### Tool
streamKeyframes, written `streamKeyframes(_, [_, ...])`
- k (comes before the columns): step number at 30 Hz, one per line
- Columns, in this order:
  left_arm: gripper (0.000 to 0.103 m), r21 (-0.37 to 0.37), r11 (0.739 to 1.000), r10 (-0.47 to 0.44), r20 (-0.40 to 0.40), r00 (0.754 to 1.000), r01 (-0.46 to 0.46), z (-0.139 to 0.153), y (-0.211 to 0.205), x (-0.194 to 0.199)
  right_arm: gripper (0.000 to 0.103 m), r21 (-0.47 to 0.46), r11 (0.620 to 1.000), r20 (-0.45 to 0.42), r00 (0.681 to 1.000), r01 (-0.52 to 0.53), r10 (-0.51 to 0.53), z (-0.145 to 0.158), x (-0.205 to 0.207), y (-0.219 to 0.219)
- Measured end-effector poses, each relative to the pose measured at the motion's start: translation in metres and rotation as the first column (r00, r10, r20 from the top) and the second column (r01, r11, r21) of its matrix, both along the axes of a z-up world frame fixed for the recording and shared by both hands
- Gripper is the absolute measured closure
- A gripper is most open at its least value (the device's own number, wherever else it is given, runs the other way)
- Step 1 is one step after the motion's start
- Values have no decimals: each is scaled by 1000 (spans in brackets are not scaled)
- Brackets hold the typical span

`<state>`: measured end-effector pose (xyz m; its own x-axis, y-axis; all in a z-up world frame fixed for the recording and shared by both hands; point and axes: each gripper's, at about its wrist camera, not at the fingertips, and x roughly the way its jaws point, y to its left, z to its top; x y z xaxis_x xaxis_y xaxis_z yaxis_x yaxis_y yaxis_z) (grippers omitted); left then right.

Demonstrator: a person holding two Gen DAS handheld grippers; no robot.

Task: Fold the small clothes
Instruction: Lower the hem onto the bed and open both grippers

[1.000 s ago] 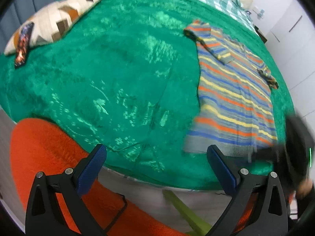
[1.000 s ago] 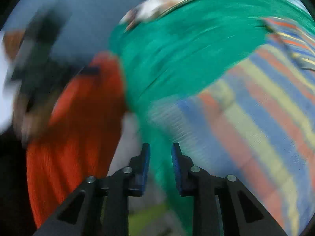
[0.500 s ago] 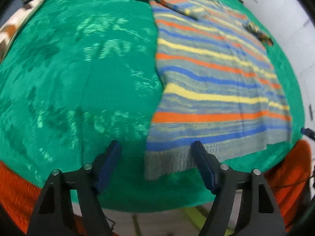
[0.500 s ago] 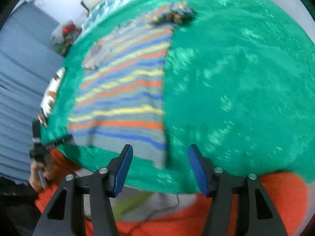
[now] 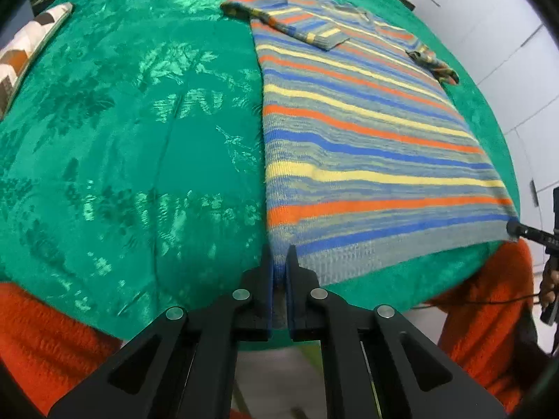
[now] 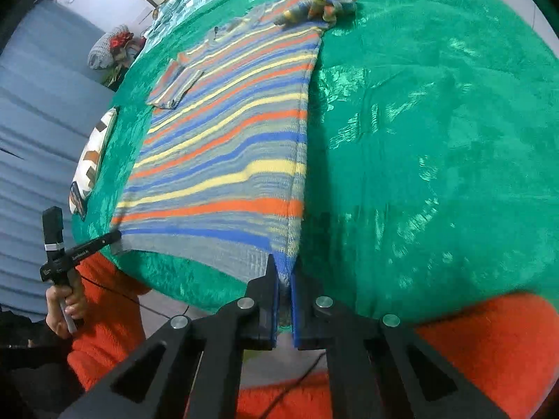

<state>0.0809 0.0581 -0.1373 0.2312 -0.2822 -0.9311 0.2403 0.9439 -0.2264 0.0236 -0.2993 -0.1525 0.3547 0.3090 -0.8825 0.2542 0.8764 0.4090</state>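
While the striped sweater (image 5: 360, 139) lies flat on the green blanket (image 5: 139, 139), the left gripper (image 5: 278, 262) has just closed and pinches its near left hem corner, and the right gripper (image 6: 284, 272) has just closed on the near right corner.

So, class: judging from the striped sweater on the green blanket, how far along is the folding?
Done: both sleeves of the sweater lie folded in. In hand: left gripper and right gripper each pinch a hem corner. Left: folding the hem up toward the collar.
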Motion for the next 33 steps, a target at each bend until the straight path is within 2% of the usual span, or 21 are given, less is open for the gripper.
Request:
streamKeyframes(3, [100,73,996,-42,-2,999,42,2,-6,-3,98,-39,999,-59,998,-29,27,-4,-3,-4])
streamKeyframes(6, [100,148,988,-37,-48,998,43,-19,-1,0,98,-42,999,-141,990,-26,19,-32,1,-2])
streamKeyframes(8, [100,143,990,6,-89,996,6,-32,8,4,98,-36,999,-178,984,-11,4,-46,-2,-7])
streamKeyframes(10, [100,136,991,28,-98,995,-14,-35,11,6,98,-42,999,-193,981,-5,-3,-51,-1,-7])
streamKeyframes(15, [100,160,987,23,-83,996,-9,-37,6,5,98,-76,997,-195,981,-9,-6,-44,2,-5])
streamKeyframes(20, [100,185,983,26,-91,996,-9,-50,1,11,98,-96,995,-241,970,-7,-16,-63,10,3])
streamKeyframes(23, [99,183,983,24,-90,996,-7,-50,1,15,98,-112,994,-241,970,-13,-14,-62,11,3])
streamKeyframes(25, [93,202,979,25,-80,997,-8,-48,0,15,96,-122,992,-233,973,-18,-11,-59,10,4])
streamKeyframes(26, [90,208,978,29,-80,996,-12,-44,3,6,90,-126,992,-229,973,-17,-12,-57,11,7])
streamKeyframes(27, [77,214,977,35,-83,996,-16,-42,5,5,86,-125,992,-227,974,-9,-19,-54,9,8])
streamKeyframes(28, [68,220,975,40,-84,996,-21,-38,8,4,76,-123,992,-224,974,4,-32,-52,6,6])
streamKeyframes(29, [52,224,974,47,-70,996,-30,-30,13,1,70,-112,993,-217,975,25,-49,-47,2,2])
streamKeyframes(30, [44,227,973,58,-39,998,-47,-18,20,-3,69,-100,994,-203,977,44,-64,-43,-3,-3])
streamKeyframes(33, [37,240,966,88,60,994,-100,21,36,-3,69,-134,986,-148,982,102,-121,-19,-17,-21])
